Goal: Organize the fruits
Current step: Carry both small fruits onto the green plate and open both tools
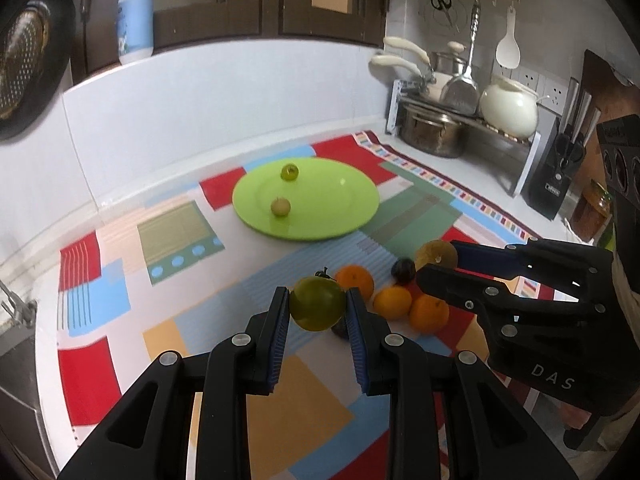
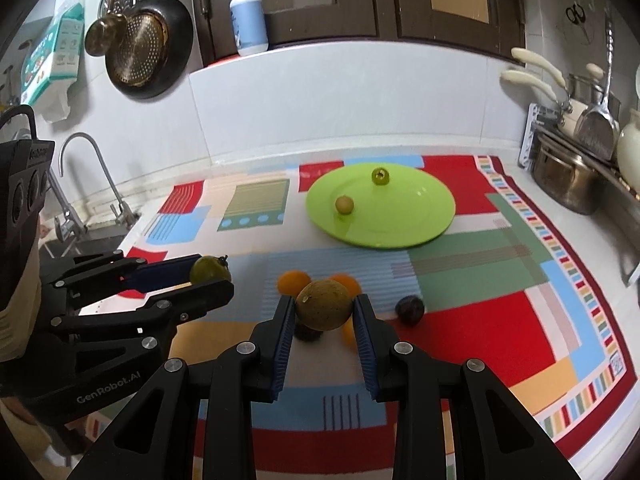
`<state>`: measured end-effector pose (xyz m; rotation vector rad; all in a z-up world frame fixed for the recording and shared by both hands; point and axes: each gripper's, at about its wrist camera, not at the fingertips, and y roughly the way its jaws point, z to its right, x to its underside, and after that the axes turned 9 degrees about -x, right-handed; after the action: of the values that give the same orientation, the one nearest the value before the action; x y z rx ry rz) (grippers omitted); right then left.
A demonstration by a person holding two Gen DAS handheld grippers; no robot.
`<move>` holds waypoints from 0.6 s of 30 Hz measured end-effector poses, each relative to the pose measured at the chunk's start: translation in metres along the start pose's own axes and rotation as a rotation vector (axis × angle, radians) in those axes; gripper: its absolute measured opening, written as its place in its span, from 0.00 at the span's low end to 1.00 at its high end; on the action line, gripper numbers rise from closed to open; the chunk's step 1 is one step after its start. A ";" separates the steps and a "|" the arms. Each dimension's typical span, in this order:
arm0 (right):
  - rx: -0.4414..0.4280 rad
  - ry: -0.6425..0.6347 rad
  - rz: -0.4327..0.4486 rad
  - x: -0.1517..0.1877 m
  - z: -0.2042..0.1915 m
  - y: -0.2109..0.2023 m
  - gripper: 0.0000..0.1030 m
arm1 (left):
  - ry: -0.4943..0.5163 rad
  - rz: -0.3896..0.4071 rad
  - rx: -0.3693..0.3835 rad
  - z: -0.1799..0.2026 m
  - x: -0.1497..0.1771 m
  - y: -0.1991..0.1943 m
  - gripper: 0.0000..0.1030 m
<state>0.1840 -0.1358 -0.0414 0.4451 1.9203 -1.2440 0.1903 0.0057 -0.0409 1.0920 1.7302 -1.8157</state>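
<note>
My left gripper (image 1: 318, 306) is shut on a green tomato (image 1: 317, 303) with a dark stem, held above the patterned cloth. My right gripper (image 2: 325, 308) is shut on a brownish-yellow round fruit (image 2: 324, 305); that gripper (image 1: 436, 258) also shows in the left wrist view. The left gripper (image 2: 210, 274) with the tomato (image 2: 208, 268) sits at the left of the right wrist view. Beneath lie three oranges (image 1: 429, 313) and a dark plum (image 1: 403, 270). A lime-green plate (image 1: 306, 200) beyond holds two small green fruits (image 1: 280, 206).
The colourful cloth (image 2: 500, 320) covers the white counter. A sink with a tap (image 2: 76, 168) lies to the left. A rack with pots (image 1: 436, 128), a white kettle (image 1: 509, 107) and a knife block (image 1: 554, 176) stand at the right. A soap bottle (image 2: 248, 20) sits on the ledge.
</note>
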 end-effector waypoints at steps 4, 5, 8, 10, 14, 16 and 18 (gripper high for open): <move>-0.003 -0.001 0.022 -0.011 0.004 -0.003 0.30 | 0.007 0.029 -0.014 0.001 -0.014 0.000 0.28; -0.002 -0.003 0.025 -0.013 0.005 -0.003 0.30 | 0.007 0.034 -0.017 0.002 -0.017 0.000 0.28; -0.003 -0.003 0.036 -0.021 0.010 -0.002 0.30 | 0.009 0.049 -0.027 0.003 -0.026 0.001 0.28; -0.004 -0.002 0.043 -0.026 0.013 -0.002 0.30 | 0.011 0.056 -0.032 0.004 -0.032 0.003 0.28; -0.011 0.006 0.055 -0.037 0.022 0.001 0.30 | 0.015 0.065 -0.036 0.005 -0.043 0.009 0.28; -0.014 0.011 0.061 -0.044 0.026 0.003 0.30 | 0.016 0.071 -0.040 0.005 -0.050 0.013 0.28; -0.015 0.013 0.066 -0.049 0.030 0.005 0.30 | 0.019 0.074 -0.042 0.005 -0.057 0.018 0.28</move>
<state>0.2308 -0.1537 -0.0125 0.5054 1.9093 -1.1865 0.2375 -0.0149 -0.0101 1.1437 1.7077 -1.7222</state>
